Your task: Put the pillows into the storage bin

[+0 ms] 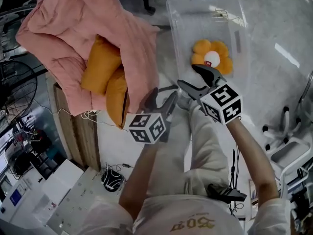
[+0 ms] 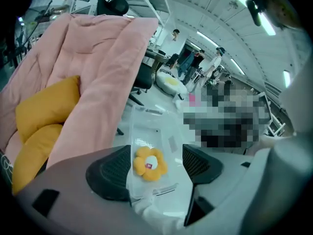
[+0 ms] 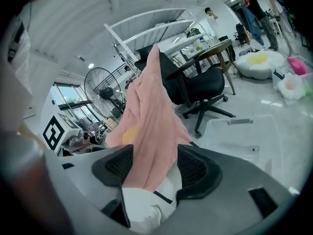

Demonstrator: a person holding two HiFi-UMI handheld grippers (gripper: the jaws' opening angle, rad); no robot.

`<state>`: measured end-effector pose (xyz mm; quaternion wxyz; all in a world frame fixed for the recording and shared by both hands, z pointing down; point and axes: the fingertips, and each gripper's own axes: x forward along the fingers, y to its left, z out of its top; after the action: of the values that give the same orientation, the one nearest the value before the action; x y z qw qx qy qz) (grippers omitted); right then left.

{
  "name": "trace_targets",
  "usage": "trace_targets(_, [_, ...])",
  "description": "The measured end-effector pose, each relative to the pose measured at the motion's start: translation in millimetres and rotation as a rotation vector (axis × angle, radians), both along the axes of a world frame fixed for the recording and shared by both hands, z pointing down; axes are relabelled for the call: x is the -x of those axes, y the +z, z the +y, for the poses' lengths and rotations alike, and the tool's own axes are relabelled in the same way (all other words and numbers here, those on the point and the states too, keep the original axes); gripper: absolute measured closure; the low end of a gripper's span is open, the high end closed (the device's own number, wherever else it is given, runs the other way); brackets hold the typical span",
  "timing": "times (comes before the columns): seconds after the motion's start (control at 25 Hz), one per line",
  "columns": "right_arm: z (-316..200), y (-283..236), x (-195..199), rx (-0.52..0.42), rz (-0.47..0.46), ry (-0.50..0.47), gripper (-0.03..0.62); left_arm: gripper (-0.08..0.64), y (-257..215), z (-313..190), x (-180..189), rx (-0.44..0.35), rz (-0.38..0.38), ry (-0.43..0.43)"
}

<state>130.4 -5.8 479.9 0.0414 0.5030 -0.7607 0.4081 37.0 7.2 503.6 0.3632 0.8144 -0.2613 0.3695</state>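
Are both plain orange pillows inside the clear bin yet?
No, only the flower pillow lies in the storage bin; the orange pillows sit tucked in the pink quilt.

L gripper, R gripper: jaws apart, empty.

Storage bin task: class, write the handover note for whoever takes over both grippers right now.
Left gripper: open, empty.
Right gripper: open, empty.
Done: the flower pillow lies in the storage bin.
To do: two orange pillows sit tucked in the pink quilt, outside the bin. Probably grasp each one, carry it over and drop it in.
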Motion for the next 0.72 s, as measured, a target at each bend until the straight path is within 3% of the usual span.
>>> trace_targets(0.2, [-23.8, -29.7, 49.1, -0.055, -0.016, -0.052, 0.299, 0.218, -22.7, -11.4, 38.3, -0.007, 0.056, -0.016])
trace_targets(0.4, [-34.5, -46.6, 103.0, -0.082, 0.008, -0.112, 0.299, 0.218, -39.2, -24.9, 90.4, -0.019, 0.102, -0.108])
trace_targets(0.72, [-44.8, -52.7, 189.0, -0.08, -0.003, -0.216, 0.299, 0.218, -38.2, -38.0, 180.6, -0.052, 0.085, -0.196])
